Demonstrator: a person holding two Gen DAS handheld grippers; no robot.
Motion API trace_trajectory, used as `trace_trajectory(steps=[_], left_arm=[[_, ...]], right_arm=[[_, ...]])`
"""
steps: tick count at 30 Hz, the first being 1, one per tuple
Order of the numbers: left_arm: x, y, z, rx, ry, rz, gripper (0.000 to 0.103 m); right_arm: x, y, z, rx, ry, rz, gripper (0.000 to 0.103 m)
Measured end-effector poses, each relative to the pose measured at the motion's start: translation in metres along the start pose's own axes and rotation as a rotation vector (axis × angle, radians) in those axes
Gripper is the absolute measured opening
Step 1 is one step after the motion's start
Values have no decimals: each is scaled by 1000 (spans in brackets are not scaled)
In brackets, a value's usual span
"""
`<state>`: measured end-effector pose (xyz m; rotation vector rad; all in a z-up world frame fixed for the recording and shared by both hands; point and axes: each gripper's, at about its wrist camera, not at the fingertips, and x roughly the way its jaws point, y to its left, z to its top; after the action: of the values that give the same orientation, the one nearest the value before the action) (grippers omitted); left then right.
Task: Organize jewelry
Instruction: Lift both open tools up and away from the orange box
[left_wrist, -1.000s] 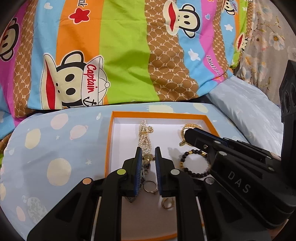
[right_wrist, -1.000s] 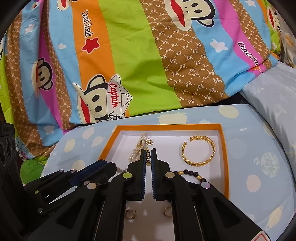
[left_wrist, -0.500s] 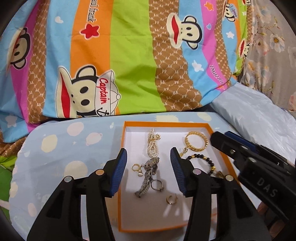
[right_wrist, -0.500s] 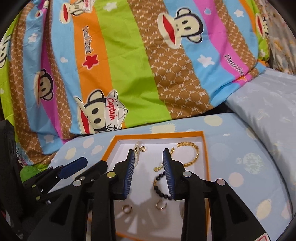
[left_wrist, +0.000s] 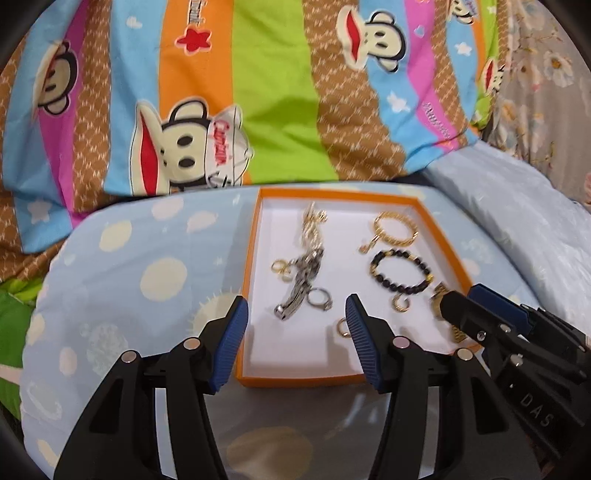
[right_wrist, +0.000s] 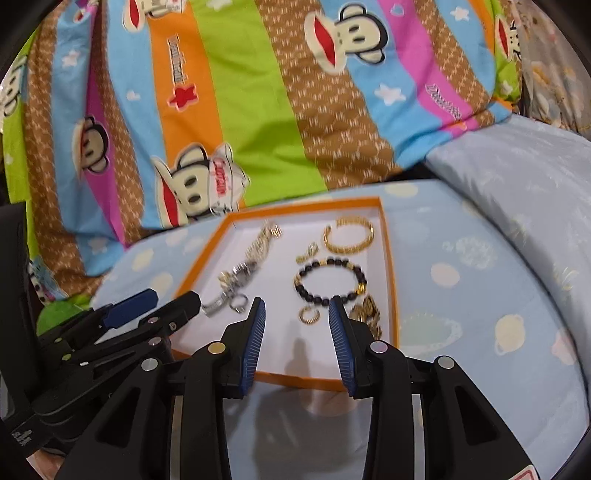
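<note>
Above the shallow orange-rimmed white tray (left_wrist: 255, 236), left tool (left_wrist: 295, 325) and right tool (right_wrist: 297, 325) hover wide open, empty, poised to sort.

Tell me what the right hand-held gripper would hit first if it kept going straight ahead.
Probably the small gold ring in the orange box, lying just ahead between the open jaws of the right hand-held gripper, with the black bead bracelet just beyond. Depth is unclear.

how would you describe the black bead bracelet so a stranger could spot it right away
Find the orange-rimmed box on the blue spotted bedding. On its right side, just nearer than the gold bangle, lies the bead bracelet. It is the only dark piece: a ring of round black beads with a few gold ones.
</note>
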<state>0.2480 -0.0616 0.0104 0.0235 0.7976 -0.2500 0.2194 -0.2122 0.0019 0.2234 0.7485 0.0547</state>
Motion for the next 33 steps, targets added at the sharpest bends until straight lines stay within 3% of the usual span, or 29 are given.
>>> trace_trajectory(steps=[3,6,9,25,33], left_arm=[[6,2,-8,8,6,35,53],[10,6,-15,-4,51,13,53],[4,10,-26,-17,43,5,53],[-90,7,-119,-20,46,-52,54],[-108,-1,-134,-18,22,-22,54]], right_arm=[[16,-1,-9,-4,48,-15,35],[15,0,-15,-19,50,-28,34],[10,4,-21,-37,61,-31,34],[-86,24,-118,-94,39,2,34],[-105,22,-132,-81,12,-1,35]])
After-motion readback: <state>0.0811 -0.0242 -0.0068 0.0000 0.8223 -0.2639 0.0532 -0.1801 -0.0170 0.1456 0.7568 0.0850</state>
